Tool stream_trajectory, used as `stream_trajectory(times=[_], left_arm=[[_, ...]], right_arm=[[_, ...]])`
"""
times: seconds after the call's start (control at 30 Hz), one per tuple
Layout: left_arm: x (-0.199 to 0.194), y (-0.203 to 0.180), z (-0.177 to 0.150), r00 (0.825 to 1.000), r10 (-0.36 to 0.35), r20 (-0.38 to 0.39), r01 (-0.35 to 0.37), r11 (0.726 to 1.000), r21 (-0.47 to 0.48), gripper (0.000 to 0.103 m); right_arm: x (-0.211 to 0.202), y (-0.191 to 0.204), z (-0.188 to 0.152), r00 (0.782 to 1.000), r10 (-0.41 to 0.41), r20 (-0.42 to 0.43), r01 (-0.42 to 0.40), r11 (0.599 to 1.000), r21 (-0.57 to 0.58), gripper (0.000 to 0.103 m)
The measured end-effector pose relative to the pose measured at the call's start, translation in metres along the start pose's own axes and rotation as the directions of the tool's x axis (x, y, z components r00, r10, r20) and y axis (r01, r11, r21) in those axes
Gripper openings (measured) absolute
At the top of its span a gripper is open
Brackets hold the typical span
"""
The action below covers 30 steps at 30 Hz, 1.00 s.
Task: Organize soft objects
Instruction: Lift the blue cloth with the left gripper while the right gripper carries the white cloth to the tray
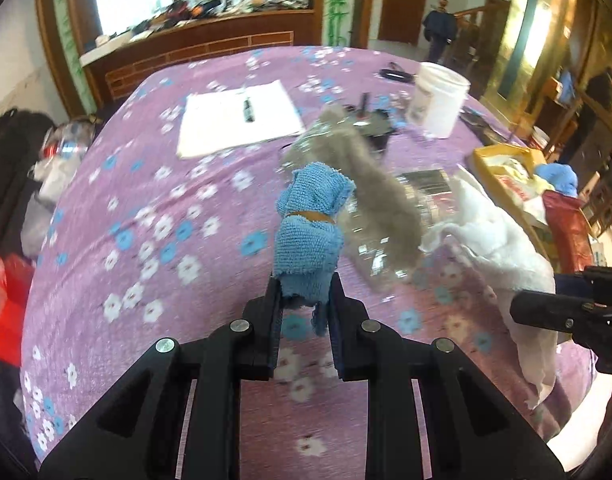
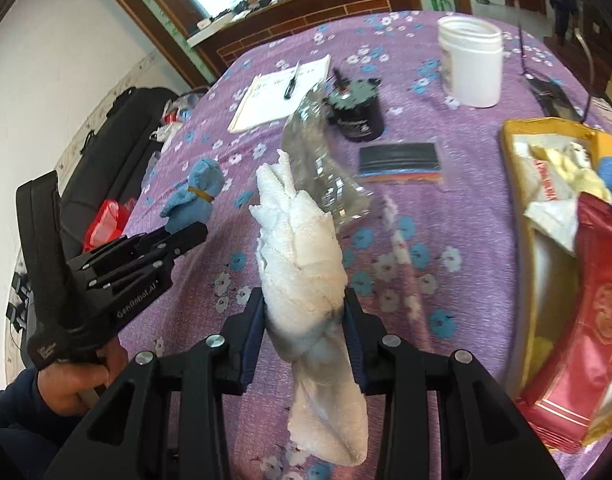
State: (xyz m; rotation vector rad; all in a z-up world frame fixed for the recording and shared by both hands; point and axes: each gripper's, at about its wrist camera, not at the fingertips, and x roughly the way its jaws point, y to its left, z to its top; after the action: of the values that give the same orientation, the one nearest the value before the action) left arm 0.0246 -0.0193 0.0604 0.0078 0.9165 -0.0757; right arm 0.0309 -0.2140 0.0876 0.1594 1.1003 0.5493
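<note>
My left gripper [image 1: 305,294] is shut on a rolled blue cloth [image 1: 310,232] tied with an orange rubber band, held above the purple flowered tablecloth [image 1: 154,208]. It also shows in the right wrist view [image 2: 198,198]. My right gripper [image 2: 304,308] is shut on a rolled white towel [image 2: 302,264], which stands up between the fingers and also hangs below them. The white towel shows at the right of the left wrist view [image 1: 489,240]. A grey fluffy cloth [image 1: 369,176] in a clear plastic wrapper [image 2: 321,168] lies on the table beyond both.
A white jar [image 2: 470,66], a dark jar [image 2: 357,114], a white notepad with a pen [image 1: 238,118] and a flat packet of dark strips [image 2: 399,164] sit on the table. A yellow box [image 2: 545,168] holding cloths and a red bag [image 2: 585,320] stands at the right.
</note>
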Motion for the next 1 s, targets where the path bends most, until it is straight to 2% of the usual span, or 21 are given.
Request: stream_trajectory(times=[0.63,1.0], left_arm=[[-0.011,-0.093,0.036,0.998,-0.020,0.064,0.008,0.984,0.176,0.020],[-0.013,-0.129,0.049,0.996,-0.043,0.081,0.024,0.975,0.221,0.020]], right_arm=[[-0.069,-0.055,-0.004,0.990,-0.029,0.136,0.016,0.995,0.096,0.037],[-0.094,-0.084,-0.008,0.983,-0.041,0.180,0.016,0.990,0.139,0.037]])
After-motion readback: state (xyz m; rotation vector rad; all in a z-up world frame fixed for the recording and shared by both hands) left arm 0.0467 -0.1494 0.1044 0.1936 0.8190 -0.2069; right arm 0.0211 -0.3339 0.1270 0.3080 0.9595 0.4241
